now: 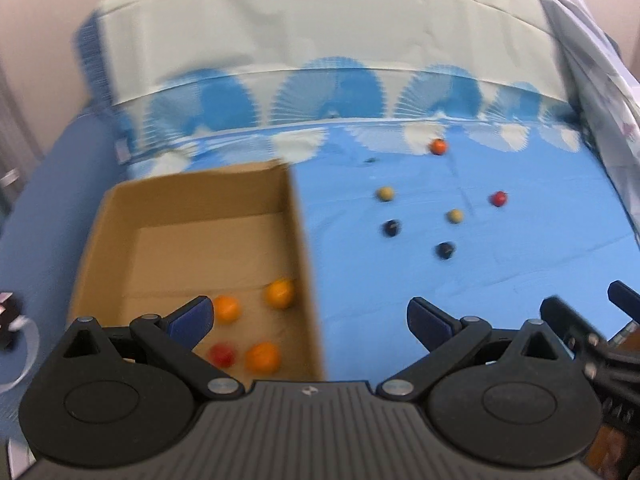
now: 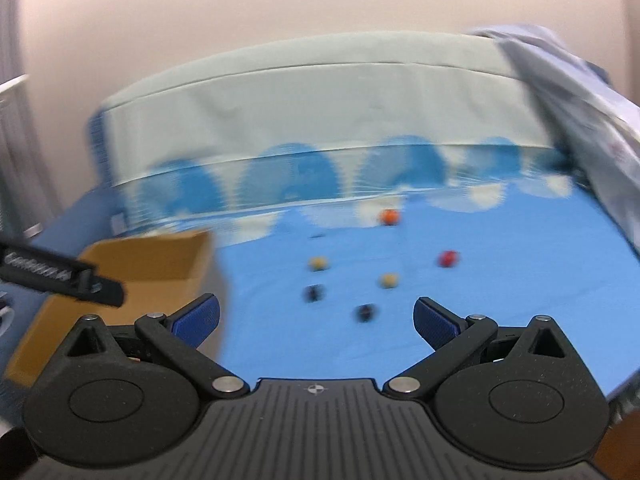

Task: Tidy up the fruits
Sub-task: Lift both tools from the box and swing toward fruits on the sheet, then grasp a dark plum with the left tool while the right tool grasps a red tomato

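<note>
A blue sheet (image 1: 400, 280) covers the bed; a pale fan-patterned fold (image 1: 320, 60) runs along its far edge; a cardboard box (image 1: 192, 200) sits at the left side, holding three orange fruits (image 1: 279, 293) and a red one (image 1: 222, 355) in its near right corner; six small fruits (image 1: 455, 215) lie scattered right of it, apart from each other; left gripper (image 1: 310, 316) and right gripper (image 2: 316, 318) both hang spread wide, holding nothing.

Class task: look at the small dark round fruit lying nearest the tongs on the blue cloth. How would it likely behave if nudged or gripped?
The small dark round fruit looks ball-shaped, so a nudge would probably send it rolling across the smooth blue cloth. Being small beside the wide-open right tongs, it is likely light. Its curved surface might slip out unless gripped centrally.
</note>
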